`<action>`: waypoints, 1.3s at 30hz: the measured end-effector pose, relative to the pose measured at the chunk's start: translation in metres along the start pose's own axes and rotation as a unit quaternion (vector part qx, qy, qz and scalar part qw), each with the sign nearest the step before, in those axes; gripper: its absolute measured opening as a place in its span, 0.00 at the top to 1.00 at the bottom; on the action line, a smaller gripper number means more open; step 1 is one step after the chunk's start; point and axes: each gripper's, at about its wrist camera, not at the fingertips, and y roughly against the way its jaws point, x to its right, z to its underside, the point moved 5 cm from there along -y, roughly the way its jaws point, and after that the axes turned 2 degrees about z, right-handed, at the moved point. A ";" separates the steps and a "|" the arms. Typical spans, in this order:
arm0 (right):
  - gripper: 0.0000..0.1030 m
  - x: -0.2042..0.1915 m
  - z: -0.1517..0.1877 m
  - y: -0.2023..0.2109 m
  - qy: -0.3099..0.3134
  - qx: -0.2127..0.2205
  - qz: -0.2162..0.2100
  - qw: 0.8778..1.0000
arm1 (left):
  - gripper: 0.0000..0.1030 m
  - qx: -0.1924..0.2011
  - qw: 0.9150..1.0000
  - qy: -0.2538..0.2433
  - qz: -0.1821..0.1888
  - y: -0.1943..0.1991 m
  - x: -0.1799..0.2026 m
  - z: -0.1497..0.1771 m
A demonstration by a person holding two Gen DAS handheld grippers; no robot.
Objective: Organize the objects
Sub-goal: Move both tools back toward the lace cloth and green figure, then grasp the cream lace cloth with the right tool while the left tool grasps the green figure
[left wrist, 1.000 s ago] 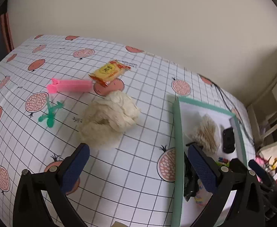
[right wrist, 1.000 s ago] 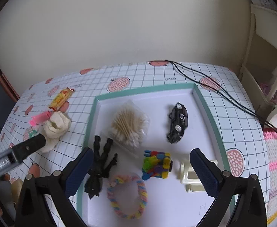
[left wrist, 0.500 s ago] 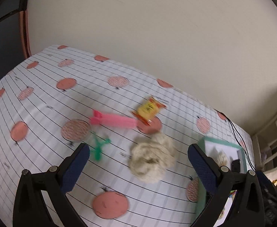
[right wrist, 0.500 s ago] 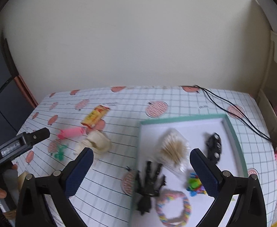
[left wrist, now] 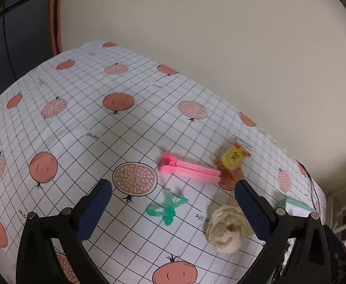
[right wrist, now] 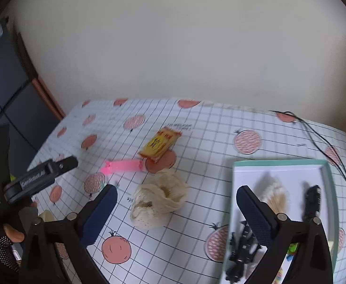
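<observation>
Light: soft, even, indoor; source not visible.
Shadows: faint, short, under items on the counter (left wrist: 83,123).
Glare: none noted.
Blur: motion smear on tray (right wrist: 324,165) contents, right wrist view; left view mildly soft.
Distortion: strong fisheye curvature, dark vignetted corners.

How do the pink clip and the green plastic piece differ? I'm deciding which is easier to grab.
The pink clip is long, straight and bar-shaped; the green plastic piece is smaller and branches into several thin prongs. The clip's end lies next to the yellow packet; the green piece lies apart from everything. Both lie flat on the tablecloth, outside the tray.
</observation>
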 end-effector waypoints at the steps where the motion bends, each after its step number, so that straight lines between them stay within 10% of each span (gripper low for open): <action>1: 0.03 -0.003 0.000 -0.006 0.004 -0.005 0.000 1.000 | 0.00 -0.007 1.000 0.002 -0.001 -0.005 0.000 0.001; 9: 0.12 -0.016 0.016 -0.062 0.045 -0.053 0.009 0.998 | 0.00 -0.093 0.996 0.014 -0.006 -0.061 -0.004 0.020; 18: 0.19 -0.026 0.042 -0.095 0.078 -0.093 0.012 0.993 | 0.01 -0.094 0.995 -0.016 -0.024 -0.072 -0.002 0.028; 39: 0.58 -0.030 0.058 -0.115 0.090 -0.119 0.012 0.989 | 0.56 -0.122 0.990 -0.053 -0.046 -0.091 0.003 0.045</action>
